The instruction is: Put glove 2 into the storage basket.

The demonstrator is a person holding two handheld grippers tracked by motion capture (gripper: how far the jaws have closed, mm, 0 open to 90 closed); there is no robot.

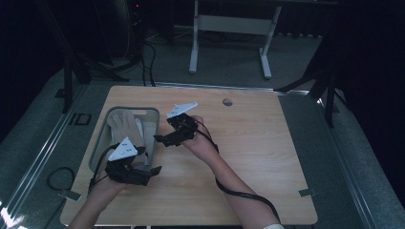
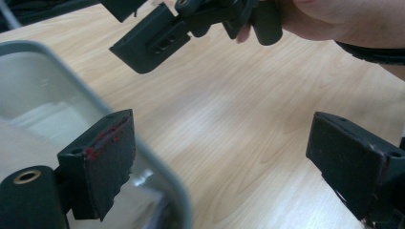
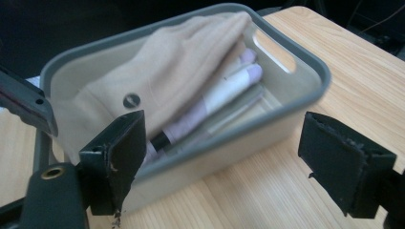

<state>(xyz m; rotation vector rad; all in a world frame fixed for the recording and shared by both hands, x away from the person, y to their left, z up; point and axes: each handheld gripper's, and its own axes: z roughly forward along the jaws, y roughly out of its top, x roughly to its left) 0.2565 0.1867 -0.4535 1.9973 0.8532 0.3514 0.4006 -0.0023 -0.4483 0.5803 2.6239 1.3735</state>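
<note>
Bin (image 1: 154, 112) sits at 9 o'clock on the tabletop (image 1: 248, 143), still loaded: beige glove (image 3: 172, 81) over markers (image 3: 224, 90). Left gripper (image 1: 152, 172) at the bin's 6 o'clock corner, right gripper (image 1: 160, 138) at its 3 o'clock rim. Both sets of fingers apart, empty. Nothing unpacked yet, I'd say.

grey bin (image 1: 154, 112) on table's left — beige glove (image 1: 125, 125) inside.

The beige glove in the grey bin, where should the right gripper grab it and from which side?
Judging by the pose, come from above and pinch the raised fold of the beige glove. It drapes on top of the pens inside the grey bin, whose walls block sideways approaches.
</note>
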